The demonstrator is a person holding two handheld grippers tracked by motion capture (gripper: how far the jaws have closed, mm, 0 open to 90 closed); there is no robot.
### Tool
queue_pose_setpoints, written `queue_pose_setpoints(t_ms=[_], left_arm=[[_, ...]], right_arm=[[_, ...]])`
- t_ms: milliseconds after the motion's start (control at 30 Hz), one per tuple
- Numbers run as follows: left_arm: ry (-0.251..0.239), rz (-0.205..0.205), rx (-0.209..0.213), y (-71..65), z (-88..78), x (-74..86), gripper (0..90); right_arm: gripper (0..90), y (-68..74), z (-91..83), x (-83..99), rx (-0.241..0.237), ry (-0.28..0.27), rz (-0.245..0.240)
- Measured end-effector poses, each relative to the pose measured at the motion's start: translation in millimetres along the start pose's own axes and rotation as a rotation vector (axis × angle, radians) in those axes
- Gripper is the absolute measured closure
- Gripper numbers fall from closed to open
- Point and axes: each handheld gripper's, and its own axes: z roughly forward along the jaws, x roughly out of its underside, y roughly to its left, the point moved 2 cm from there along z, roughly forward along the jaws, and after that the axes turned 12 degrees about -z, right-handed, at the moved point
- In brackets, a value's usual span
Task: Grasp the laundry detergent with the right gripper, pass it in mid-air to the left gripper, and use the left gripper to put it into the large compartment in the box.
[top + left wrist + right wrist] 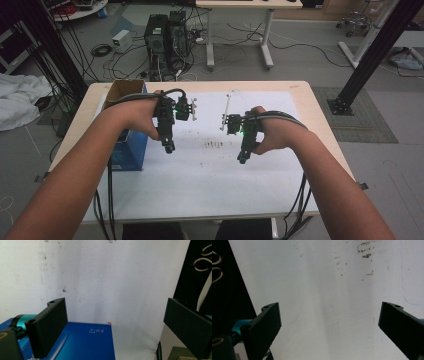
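Grippers both spread wide, left gripper [168, 148] beside blue box [131, 150], right gripper [242, 159] over bare white sheet [210, 185].

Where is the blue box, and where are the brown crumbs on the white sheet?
blue box [131, 149], high view, on its blue side wall facing the person.
brown crumbs [214, 144], high view, on the middle of the little brown patch.
white sheet [210, 185], high view, on a bare part near the person.
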Motion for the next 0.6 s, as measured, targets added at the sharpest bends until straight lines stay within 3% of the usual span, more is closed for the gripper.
queue_pose_setpoints(t_ms=[600], left_arm=[[-0.014, 0.016, -0.011, -3.7, -1.1, -1.8, 5.2]], right_arm=[[3.7, -2.5, -1.1, 2.7, 0.005, -0.008, 0.007]])
